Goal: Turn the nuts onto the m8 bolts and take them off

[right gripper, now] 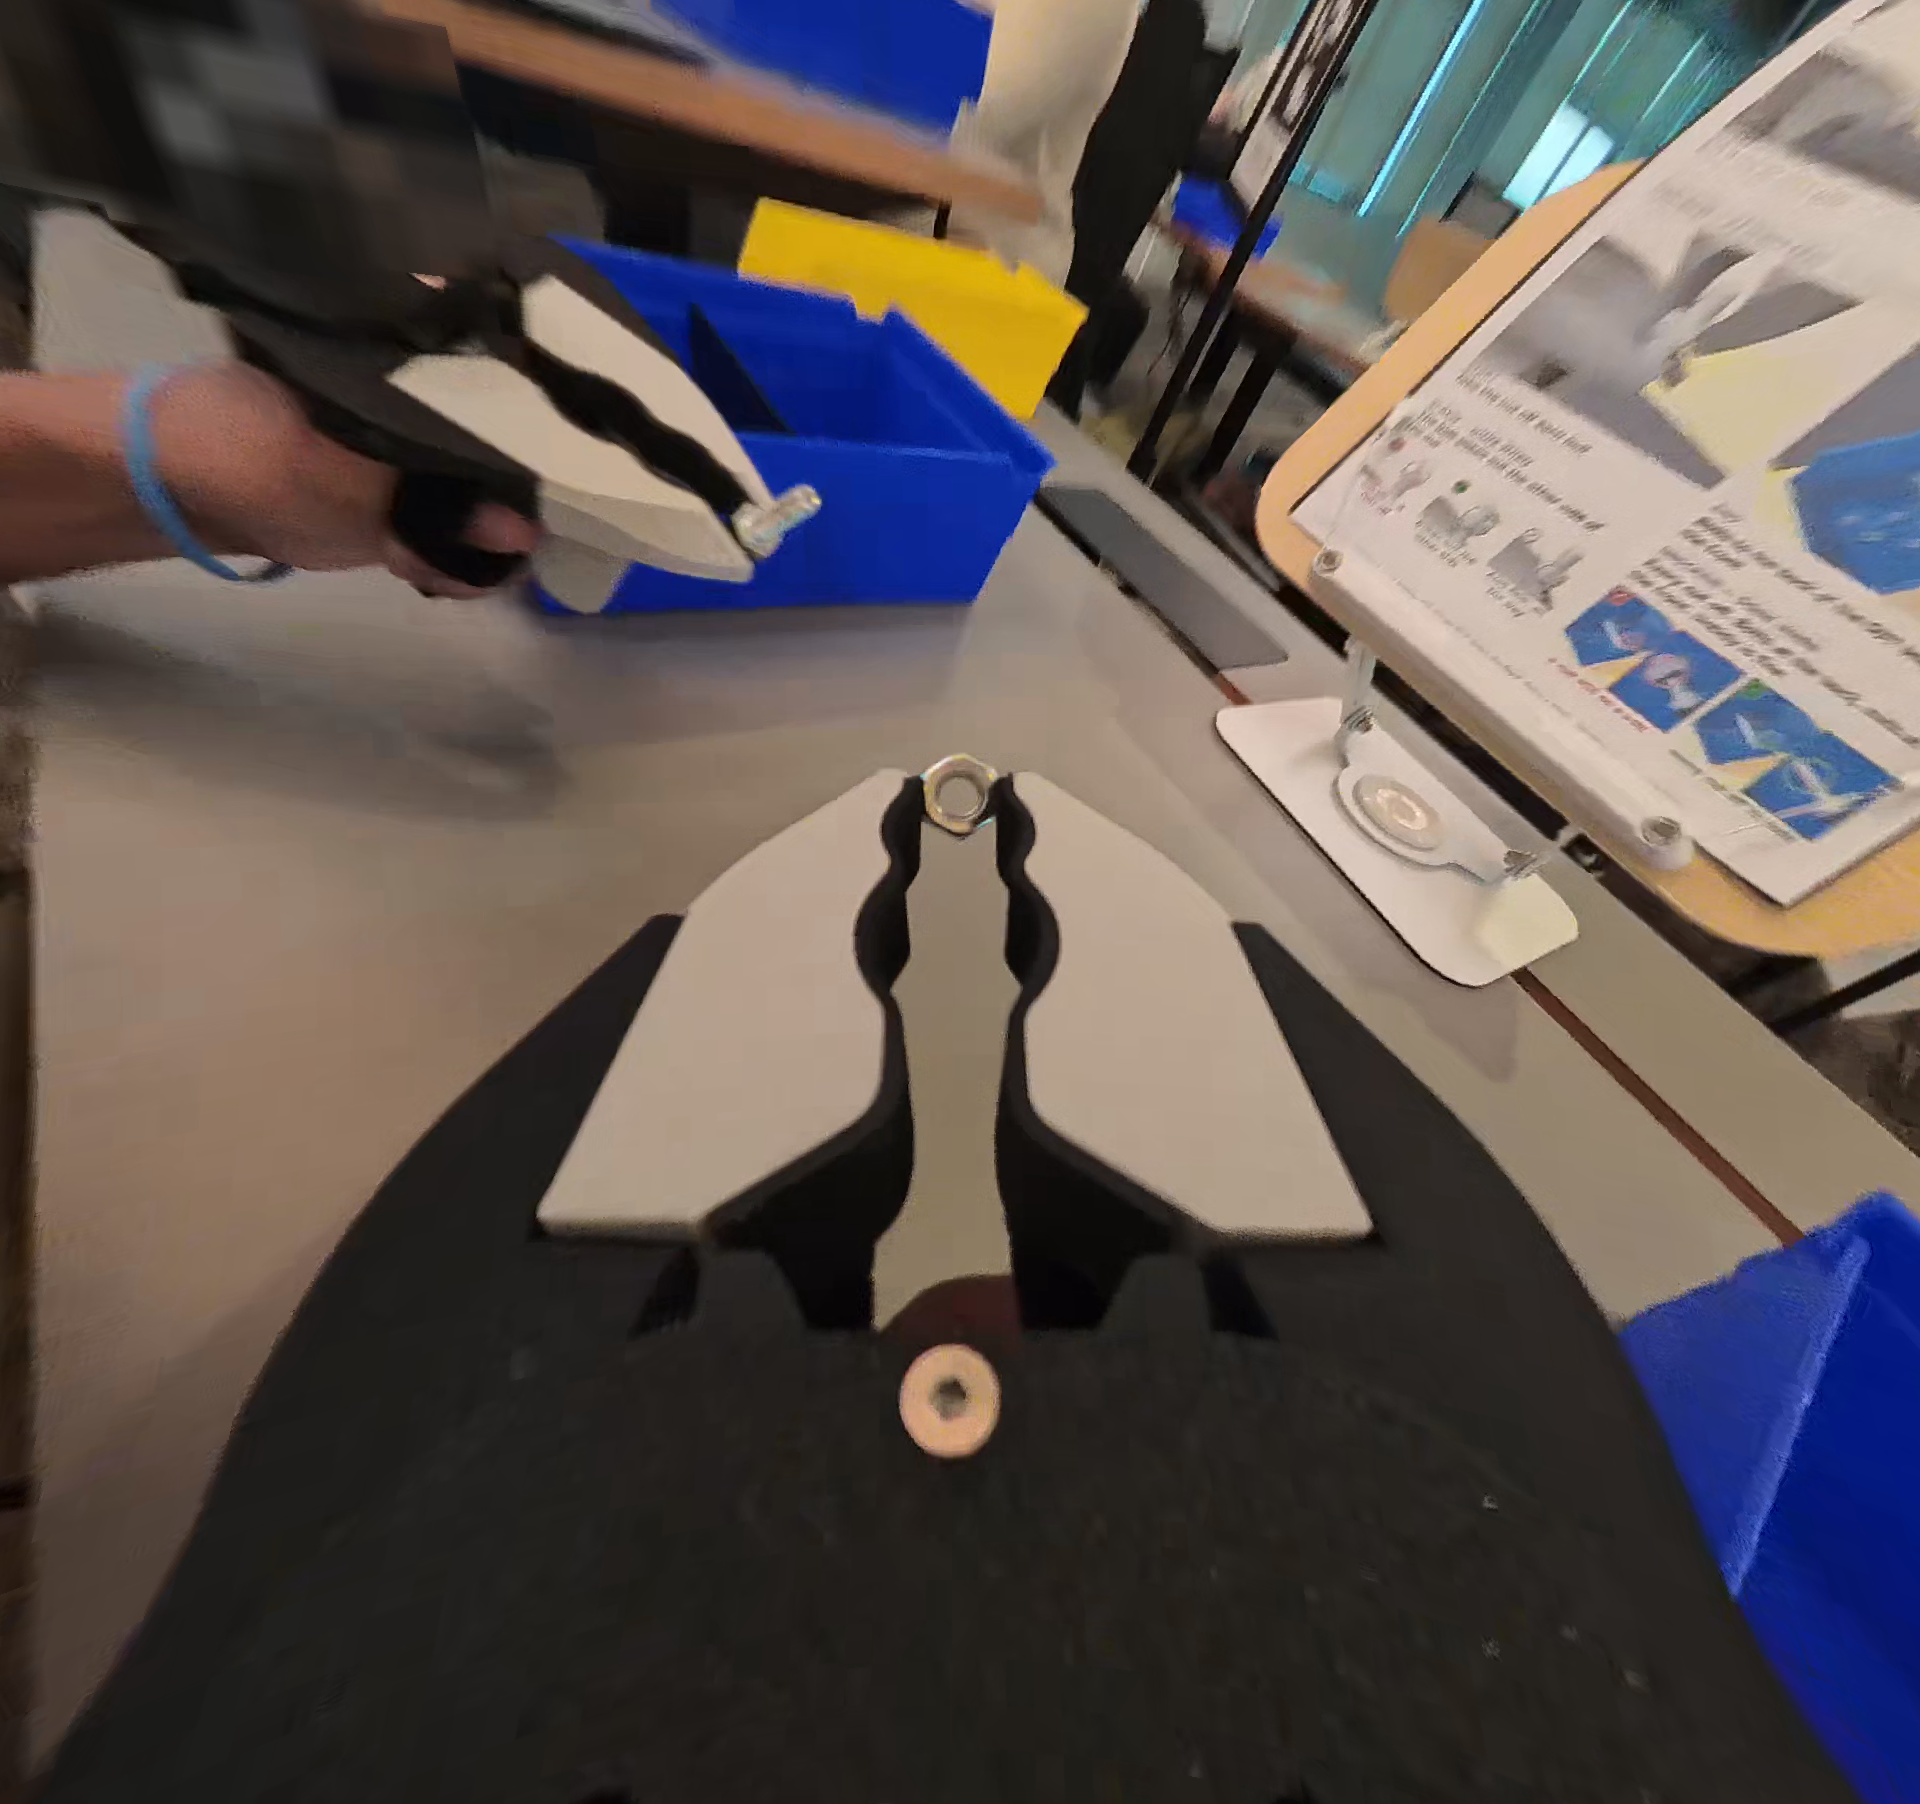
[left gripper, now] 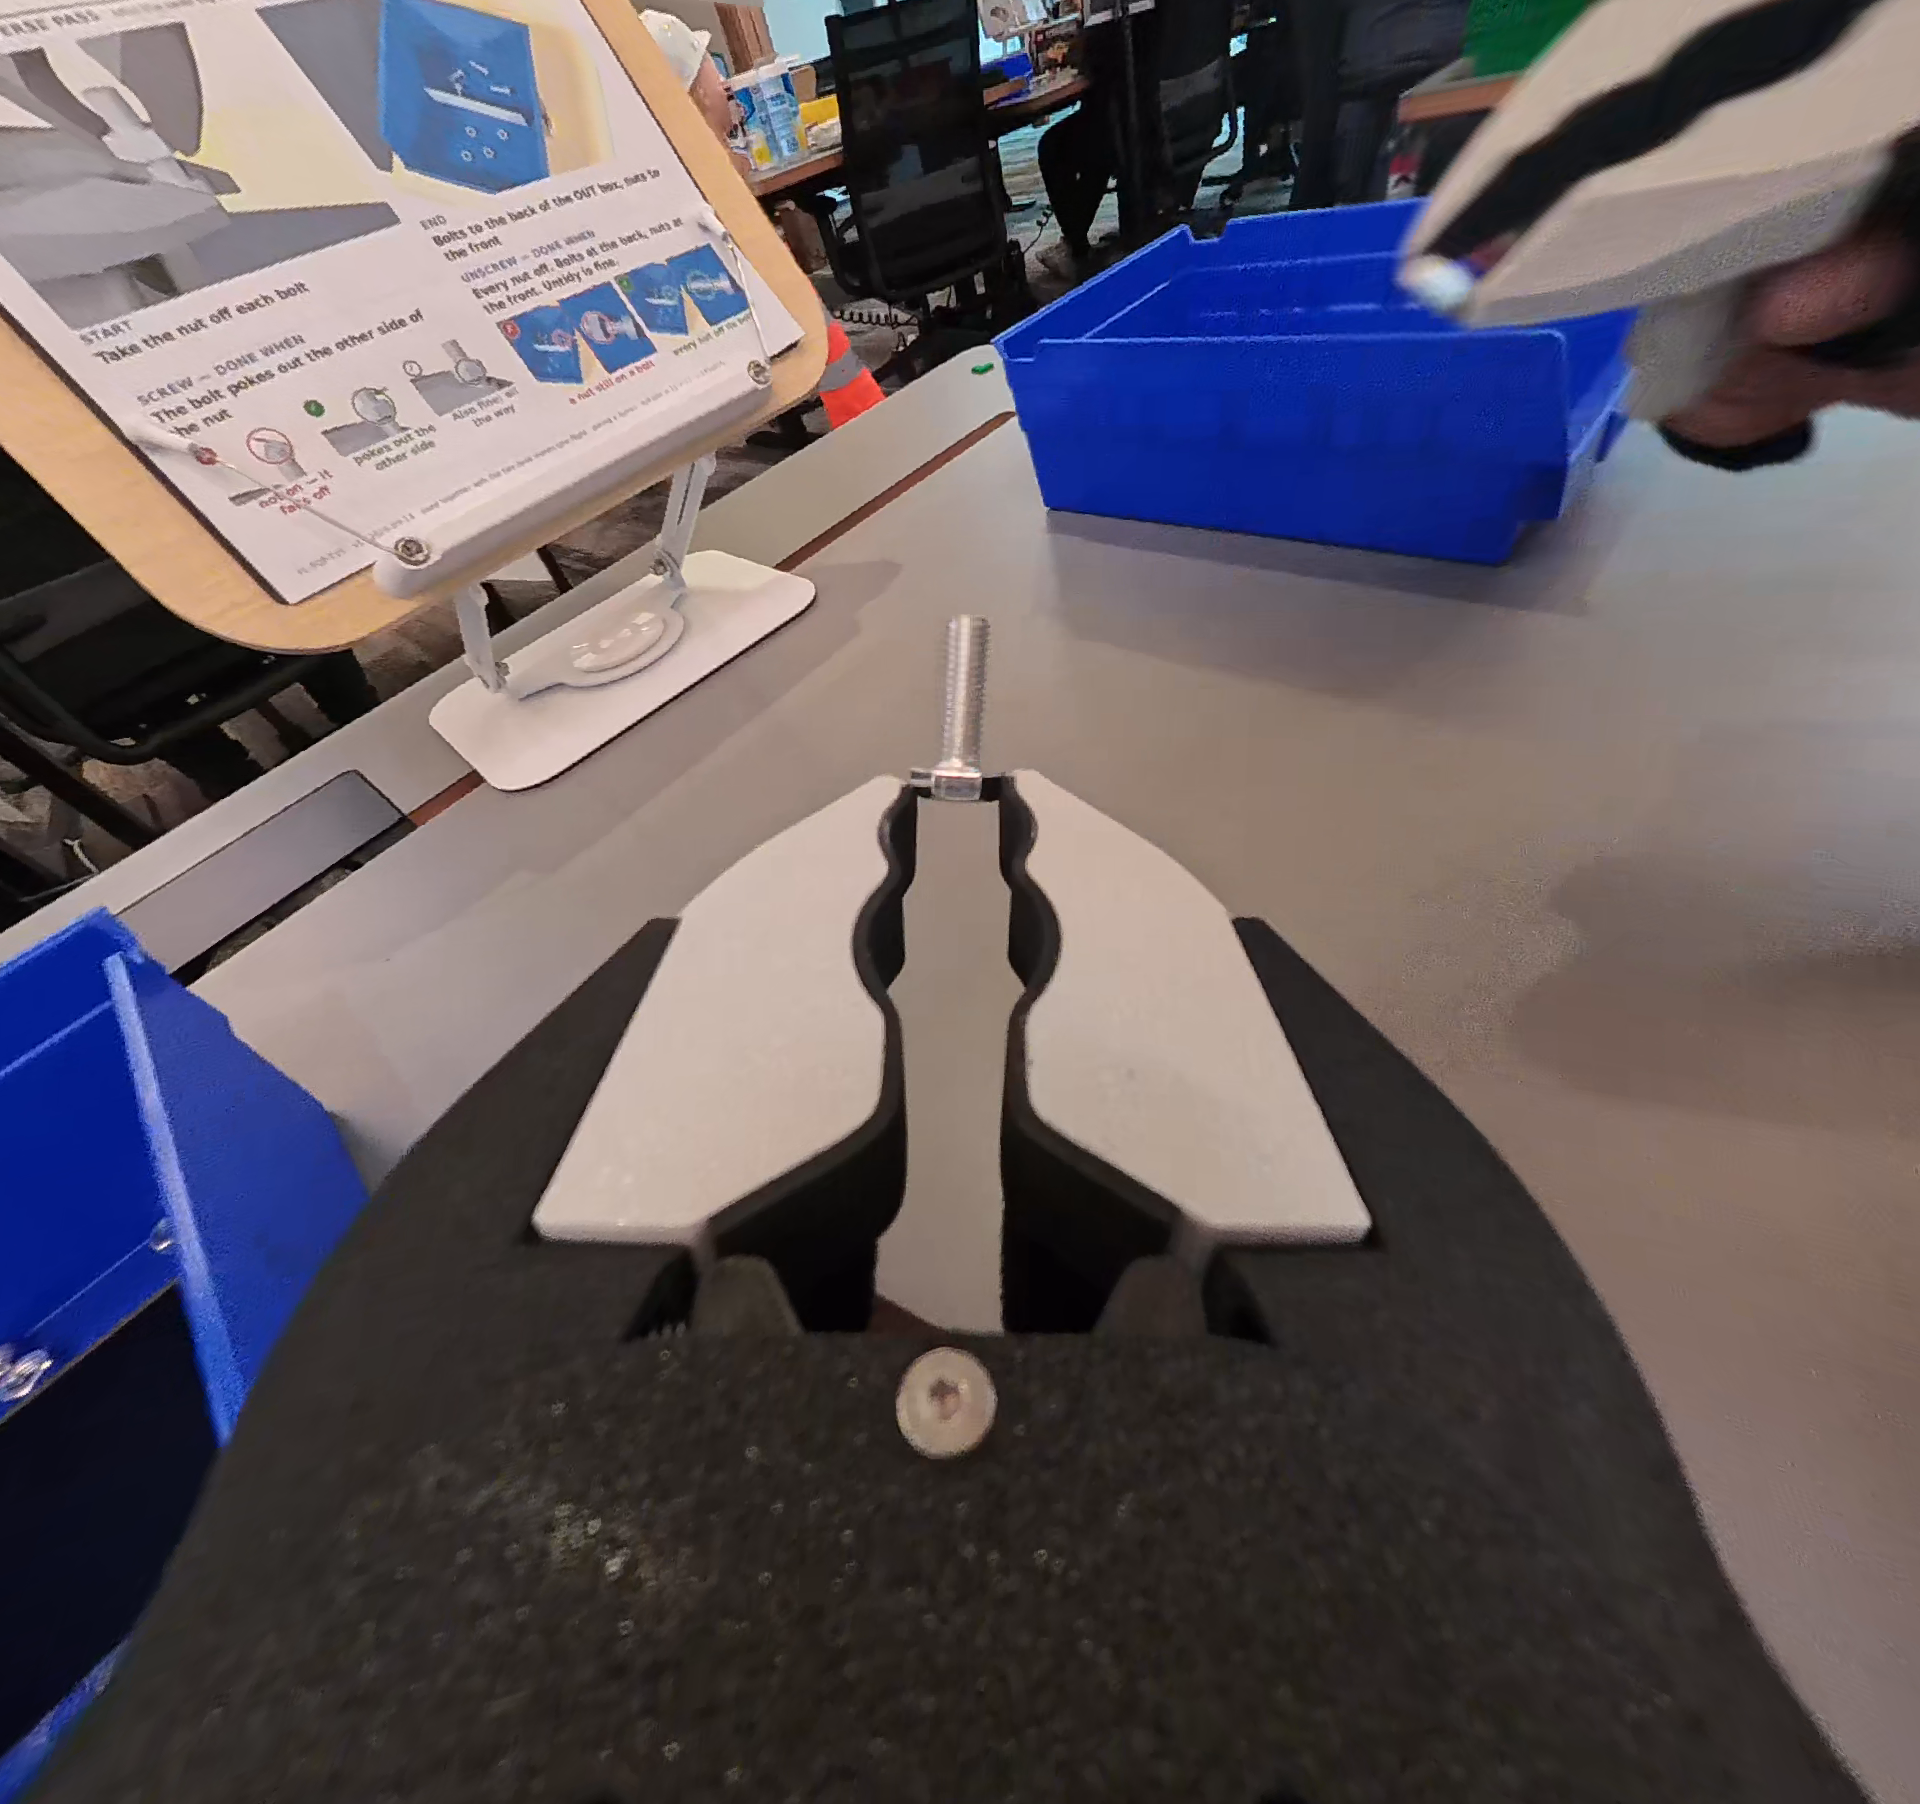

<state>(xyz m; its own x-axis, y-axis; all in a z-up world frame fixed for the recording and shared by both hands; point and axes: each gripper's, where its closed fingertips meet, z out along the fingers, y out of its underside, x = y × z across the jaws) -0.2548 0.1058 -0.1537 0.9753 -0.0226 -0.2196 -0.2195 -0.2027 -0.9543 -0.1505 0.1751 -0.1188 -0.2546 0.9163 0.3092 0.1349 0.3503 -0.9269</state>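
Claw, left wrist view: left claw (left gripper: 956, 786) is narrowed onto the head of a bolt (left gripper: 964, 689), whose threaded shank stands up bare above the fingertips at frame centre.
Other claw, same view: right claw (left gripper: 1439, 284) enters from the upper right, with a nut (left gripper: 1439, 282) pinched at its tip, well apart from the bolt.
Surroundings, left wrist view: a blue bin (left gripper: 1299, 466) sits on the grey desk (left gripper: 1351, 819) at right of centre; an instruction board (left gripper: 343, 196) on a stand fills the upper left.
Claw, right wrist view: right claw (right gripper: 958, 798) is closed on the nut (right gripper: 958, 798), its hole facing the camera at frame centre.
Other claw, right wrist view: left claw (right gripper: 764, 523) at middle left holds the bolt (right gripper: 779, 516), in front of a blue bin (right gripper: 883, 476).
Progress: both parts are picked up; no thread is engaged yet.
Left to do: likely bring nut to bolt tip, align, turn it on, then unscrew.
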